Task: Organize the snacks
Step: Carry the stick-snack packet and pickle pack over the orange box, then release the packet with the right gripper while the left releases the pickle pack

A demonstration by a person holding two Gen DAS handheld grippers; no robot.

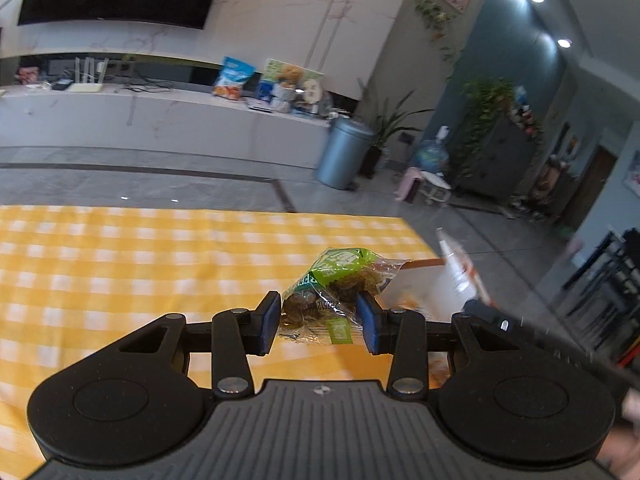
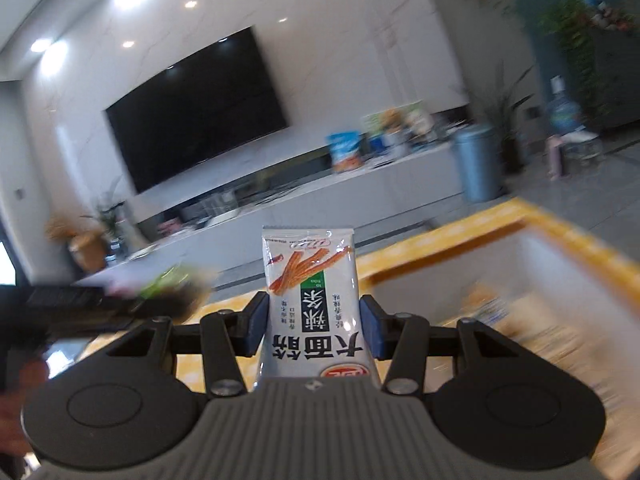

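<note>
My left gripper (image 1: 320, 320) is shut on a clear-and-green snack packet (image 1: 334, 292) with dark pieces inside, held above the yellow checked tablecloth (image 1: 140, 264). My right gripper (image 2: 314, 326) is shut on a white snack packet (image 2: 312, 300) printed with orange sticks and black characters; the packet stands upright between the blue pads. The same white packet (image 1: 460, 268) shows blurred at the right of the left wrist view. In the right wrist view the left gripper with its green packet (image 2: 172, 284) appears blurred at the left. A white box (image 2: 520, 320) with packets inside lies lower right.
The table's far edge (image 1: 240, 210) drops to a grey floor. Beyond are a long white TV cabinet (image 1: 160, 120) carrying snack bags, a black screen (image 2: 196, 112), a metal bin (image 1: 346, 152), plants and a water bottle (image 1: 430, 156). A hand (image 2: 16, 400) shows at lower left.
</note>
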